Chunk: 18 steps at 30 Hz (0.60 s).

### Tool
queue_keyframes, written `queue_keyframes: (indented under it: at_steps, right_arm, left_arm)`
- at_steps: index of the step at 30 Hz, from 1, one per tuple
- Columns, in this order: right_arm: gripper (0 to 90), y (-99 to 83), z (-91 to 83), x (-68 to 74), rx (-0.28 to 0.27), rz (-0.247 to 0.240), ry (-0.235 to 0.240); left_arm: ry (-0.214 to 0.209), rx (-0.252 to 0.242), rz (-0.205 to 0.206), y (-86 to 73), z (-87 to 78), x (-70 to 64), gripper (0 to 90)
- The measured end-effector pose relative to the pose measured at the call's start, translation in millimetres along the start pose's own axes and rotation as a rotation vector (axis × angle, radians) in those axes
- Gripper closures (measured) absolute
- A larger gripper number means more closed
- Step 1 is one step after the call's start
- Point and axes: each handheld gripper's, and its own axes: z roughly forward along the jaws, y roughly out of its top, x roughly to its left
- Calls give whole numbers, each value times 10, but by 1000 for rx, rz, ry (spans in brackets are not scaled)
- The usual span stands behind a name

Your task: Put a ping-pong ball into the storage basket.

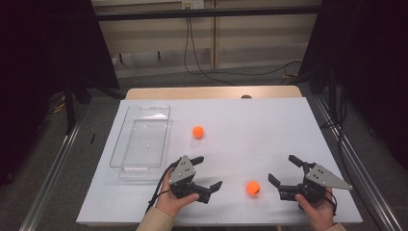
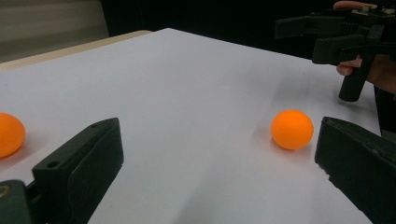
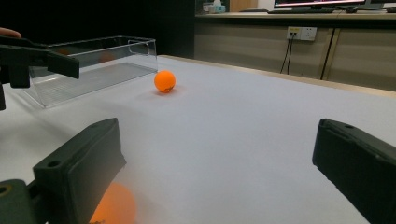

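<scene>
Two orange balls lie on the white table (image 1: 288, 125). The far ball (image 1: 198, 131) sits mid-table, right of a clear plastic bin (image 1: 139, 142). The near ball (image 1: 253, 188) rests between my two grippers by the front edge. My left gripper (image 1: 209, 171) is open and points right, with the near ball (image 2: 292, 129) just ahead of its right jaw and the far ball (image 2: 9, 134) at the view's left edge. My right gripper (image 1: 281, 167) is open and points left. The near ball (image 3: 114, 210) shows low beside its left jaw, and the far ball (image 3: 165, 80) lies farther ahead.
The clear bin (image 3: 93, 65) stands long and shallow along the table's left side; I see nothing inside it. Dark curtains flank the table, and cables run across the floor behind it. A metal rail (image 1: 48, 168) runs along each side.
</scene>
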Motion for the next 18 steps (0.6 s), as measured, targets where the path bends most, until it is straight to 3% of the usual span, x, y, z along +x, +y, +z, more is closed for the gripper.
queue_keyframes:
  at_steps: [18]
  right_arm:
    - [12, 0, 10, 4, 2, 0, 4]
  left_arm:
    - [-18, 32, 3, 7, 108, -54, 10]
